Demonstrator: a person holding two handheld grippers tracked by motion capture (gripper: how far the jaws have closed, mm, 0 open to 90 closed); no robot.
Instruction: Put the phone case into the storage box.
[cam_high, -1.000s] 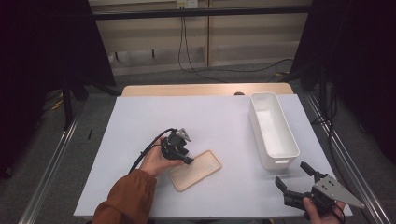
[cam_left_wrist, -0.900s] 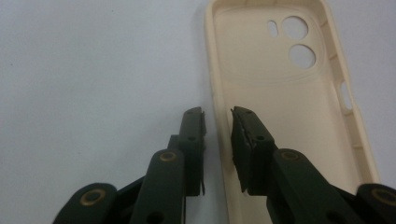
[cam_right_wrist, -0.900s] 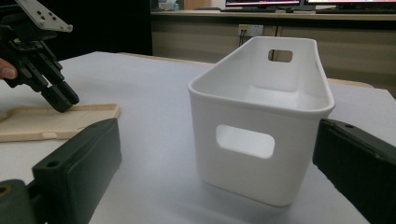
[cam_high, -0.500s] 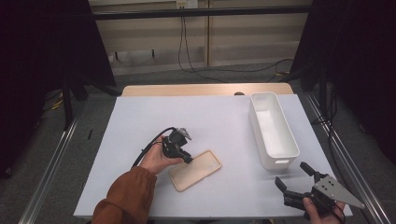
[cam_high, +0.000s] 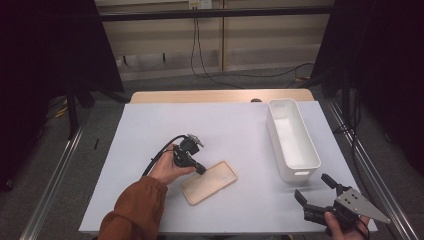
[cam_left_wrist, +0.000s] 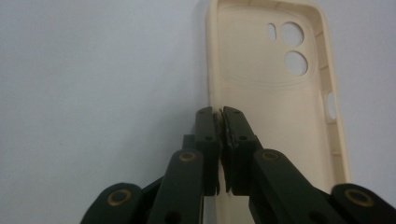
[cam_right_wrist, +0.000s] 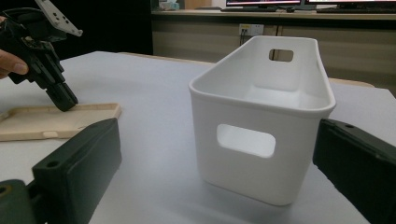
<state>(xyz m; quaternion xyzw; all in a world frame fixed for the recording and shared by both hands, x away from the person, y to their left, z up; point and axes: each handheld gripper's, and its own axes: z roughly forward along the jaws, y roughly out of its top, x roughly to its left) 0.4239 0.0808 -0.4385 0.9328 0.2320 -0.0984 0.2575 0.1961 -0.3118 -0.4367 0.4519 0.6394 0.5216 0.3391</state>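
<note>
White sheet covers the bench (cam_high: 225, 125), dark curtains and cables behind, wooden edge showing at the far side. Biggest thing on it: white bin (cam_high: 291, 139), long, open-topped, with handle cutouts, standing at the right, nothing visible inside, probably the drop target. Near the front middle lies the phone case (cam_high: 209, 181), beige, inside face up, camera holes at the far end in the left gripper view, flat on the sheet and well apart from the bin. Left gripper (cam_high: 199, 170) angles down onto the case's long side wall; its jaws have just been closing and now pinch that thin rim, one pad inside, one outside, likely the only graspable edge on a flat case. Right gripper (cam_high: 316, 191) waits at the front right corner, jaws spread wide and holding nothing, facing the bin's short end.
</note>
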